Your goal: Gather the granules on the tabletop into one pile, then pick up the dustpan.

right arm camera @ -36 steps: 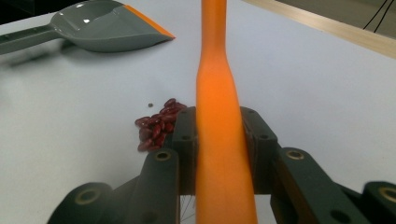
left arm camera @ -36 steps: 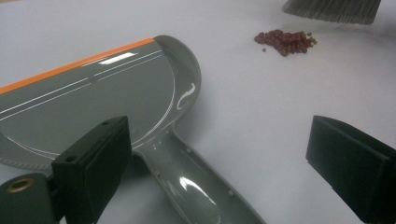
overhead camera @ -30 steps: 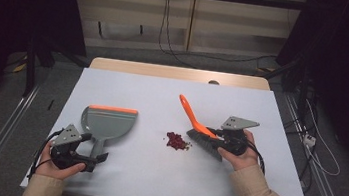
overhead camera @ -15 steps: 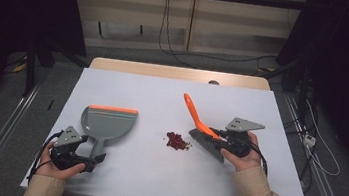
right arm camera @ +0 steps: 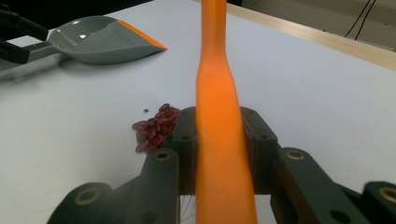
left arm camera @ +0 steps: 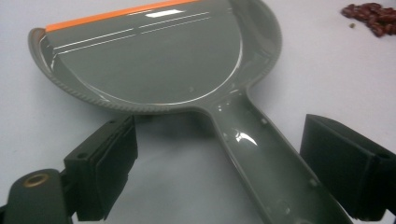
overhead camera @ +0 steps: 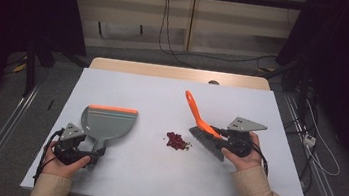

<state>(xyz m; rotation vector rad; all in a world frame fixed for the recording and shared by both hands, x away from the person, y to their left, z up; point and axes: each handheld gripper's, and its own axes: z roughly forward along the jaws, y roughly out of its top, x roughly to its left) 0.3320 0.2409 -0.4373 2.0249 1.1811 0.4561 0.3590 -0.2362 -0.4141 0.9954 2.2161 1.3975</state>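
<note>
**Brush clamped, dustpan not yet gripped**

Your right gripper (overhead camera: pixel 221 140) is clamped on the orange handle of the brush (overhead camera: pixel 199 119); in the right gripper view the jaws press the handle from both sides. The grey bristles (overhead camera: pixel 206 142) rest on the table (overhead camera: pixel 271 110), just right of the pile of red beans (overhead camera: pixel 176 141). Your left gripper (left arm camera: pixel 233 172) stands apart, one jaw on each side of the dustpan's handle (left arm camera: pixel 268 163), pads clear of it. The grey dustpan (overhead camera: pixel 107 122) lies flat, orange lip facing away from you, well left of the beans.
</note>
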